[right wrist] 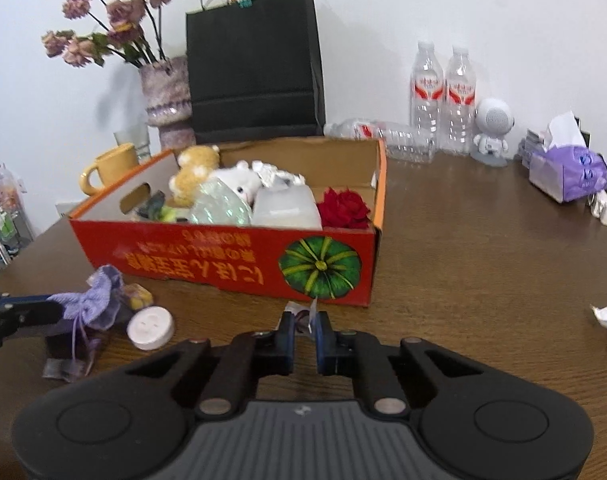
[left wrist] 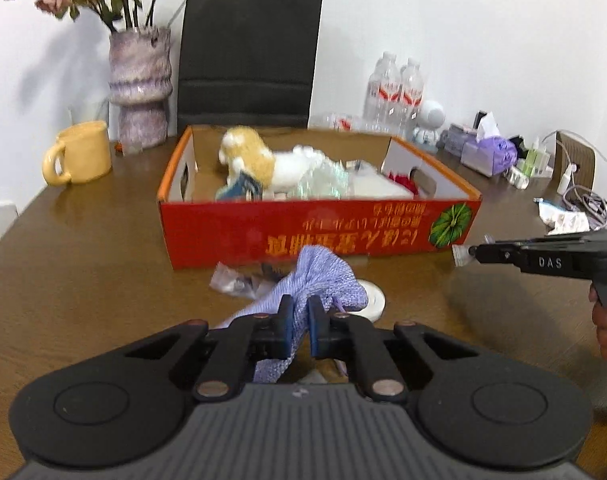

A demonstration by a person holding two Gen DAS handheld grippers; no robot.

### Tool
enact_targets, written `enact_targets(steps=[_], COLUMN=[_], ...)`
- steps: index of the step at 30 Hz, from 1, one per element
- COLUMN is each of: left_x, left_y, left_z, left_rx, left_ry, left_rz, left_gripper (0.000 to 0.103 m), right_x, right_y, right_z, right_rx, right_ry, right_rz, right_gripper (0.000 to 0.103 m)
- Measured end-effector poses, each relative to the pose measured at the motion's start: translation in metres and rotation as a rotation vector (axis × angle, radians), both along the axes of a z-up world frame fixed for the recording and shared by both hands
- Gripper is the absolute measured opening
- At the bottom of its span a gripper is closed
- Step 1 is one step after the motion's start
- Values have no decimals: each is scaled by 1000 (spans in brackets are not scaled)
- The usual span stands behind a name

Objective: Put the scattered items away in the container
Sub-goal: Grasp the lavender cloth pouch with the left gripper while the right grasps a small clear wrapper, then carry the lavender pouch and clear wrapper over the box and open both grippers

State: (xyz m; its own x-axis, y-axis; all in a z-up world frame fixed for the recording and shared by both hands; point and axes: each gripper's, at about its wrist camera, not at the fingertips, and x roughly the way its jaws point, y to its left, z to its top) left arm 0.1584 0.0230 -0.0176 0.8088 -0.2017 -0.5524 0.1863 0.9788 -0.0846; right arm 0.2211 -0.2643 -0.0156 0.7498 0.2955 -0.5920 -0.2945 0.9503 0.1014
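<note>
My left gripper (left wrist: pixel 296 320) pinches the lilac knitted drawstring pouch (left wrist: pixel 323 280) before the red cardboard box (left wrist: pixel 303 228), long axis toward the box. Right gripper (right wrist: pixel 304 330) nips a small clear packet (right wrist: pixel 303 314).

Box lettering (left wrist: pixel 335 228) blurred — small packet (right wrist: pixel 303 316) between right tool's pads unidentifiable.

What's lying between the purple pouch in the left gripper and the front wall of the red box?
In the left wrist view, a crumpled clear packet lies on the table between the purple pouch and the red box. Otherwise bare wood.
</note>
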Motion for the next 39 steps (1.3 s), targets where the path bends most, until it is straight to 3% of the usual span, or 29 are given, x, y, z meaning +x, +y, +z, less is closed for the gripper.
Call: enact_targets(steps=[13, 23, 28, 37, 39], left_x=[-6, 39, 87, 177, 186], left_y=[3, -5, -11, -15, -16], left_z=[66, 103, 88, 17, 8], left_rx=[-19, -44, -73, -96, -85], left_ry=[-187, -281, -248, -101, -95], left_rz=[3, -14, -18, -29, -29], left_gripper=[6, 6, 6, 7, 11], right_x=[-15, 26, 68, 139, 147], right_y=[13, 22, 29, 47, 52], right_z=[50, 77, 67, 18, 10], right_rx=[32, 62, 75, 59, 30], right_ry=[-119, -177, -155, -88, -76], right_rz=[50, 38, 22, 3, 25], right_gripper=[9, 9, 9, 9, 10])
